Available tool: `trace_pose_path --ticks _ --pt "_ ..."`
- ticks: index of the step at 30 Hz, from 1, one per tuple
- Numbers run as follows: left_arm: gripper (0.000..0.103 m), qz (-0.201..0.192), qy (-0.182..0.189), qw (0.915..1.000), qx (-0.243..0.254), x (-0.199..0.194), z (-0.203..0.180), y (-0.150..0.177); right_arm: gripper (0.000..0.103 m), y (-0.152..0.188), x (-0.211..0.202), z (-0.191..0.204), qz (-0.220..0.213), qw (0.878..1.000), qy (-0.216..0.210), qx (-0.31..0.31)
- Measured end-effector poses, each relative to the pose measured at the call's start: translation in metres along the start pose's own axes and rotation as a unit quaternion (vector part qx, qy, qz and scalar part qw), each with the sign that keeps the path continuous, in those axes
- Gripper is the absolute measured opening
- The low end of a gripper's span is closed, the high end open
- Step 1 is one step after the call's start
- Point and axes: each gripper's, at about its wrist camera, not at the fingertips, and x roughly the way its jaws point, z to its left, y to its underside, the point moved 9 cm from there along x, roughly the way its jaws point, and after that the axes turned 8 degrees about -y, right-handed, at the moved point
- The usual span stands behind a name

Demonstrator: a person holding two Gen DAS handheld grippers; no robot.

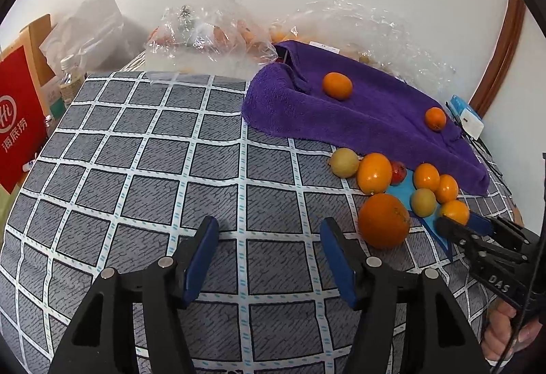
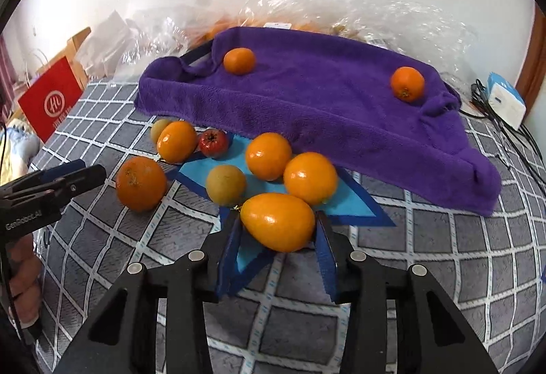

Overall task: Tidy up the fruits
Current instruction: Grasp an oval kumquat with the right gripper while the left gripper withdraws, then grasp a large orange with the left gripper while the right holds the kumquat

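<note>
My right gripper (image 2: pixel 278 220) is shut on an oval orange fruit (image 2: pixel 278 222) that lies at the near tip of a blue paper (image 2: pixel 344 203), a pad against each side. Around it lie several orange fruits, two yellow-green ones (image 2: pixel 226 184), a small red fruit (image 2: pixel 213 142) and a large orange (image 2: pixel 140 183). Behind them a purple towel (image 2: pixel 307 107) covers a raised tray, with two oranges (image 2: pixel 239 60) on it. My left gripper (image 1: pixel 269 223) is open over the checked tablecloth, nothing between its fingers, left of the large orange (image 1: pixel 384 221).
Clear plastic bags of fruit (image 1: pixel 211 36) line the wall behind the towel. A red paper bag (image 1: pixel 20 121) and bottles (image 1: pixel 70 80) stand at the left table edge. A white charger (image 2: pixel 505 100) with black cables lies at the right.
</note>
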Motion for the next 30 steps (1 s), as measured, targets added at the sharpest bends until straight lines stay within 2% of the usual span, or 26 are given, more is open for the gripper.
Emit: trace_pose_path --ticks 4,10,13,18,20,22,27,30 --pt "0.064 0.002 0.004 1.0000 0.001 0.000 -0.001 0.001 0.042 0.004 -0.018 -0.012 -0.018 1.000 0.000 0.007" --pt "0.064 0.002 0.003 1.0000 0.002 0.001 -0.002 0.001 0.042 0.015 -0.047 -0.061 -0.041 0.998 0.033 0.033" --pt "0.064 0.001 0.007 1.0000 0.002 0.001 -0.003 0.001 0.042 0.022 -0.049 -0.084 -0.041 0.997 0.046 0.055" --pt "0.063 -0.009 0.036 0.9992 0.015 -0.006 -0.011 0.001 0.042 0.026 -0.046 -0.106 -0.045 0.993 0.034 0.102" --pt "0.063 -0.007 0.013 0.9992 0.037 -0.009 -0.015 0.002 0.042 0.022 -0.049 -0.108 -0.051 0.993 0.034 0.101" --pt "0.063 -0.019 0.014 0.9976 0.065 -0.016 -0.025 0.003 0.042 0.016 -0.052 -0.110 -0.056 0.993 0.042 0.097" --pt "0.064 -0.012 0.066 0.9931 0.096 -0.026 -0.069 0.004 0.042 0.009 -0.054 -0.105 -0.076 0.992 0.017 0.098" --pt "0.064 -0.010 0.064 0.9920 0.109 -0.023 -0.086 0.002 0.042 0.014 -0.048 -0.106 -0.072 0.992 0.019 0.099"
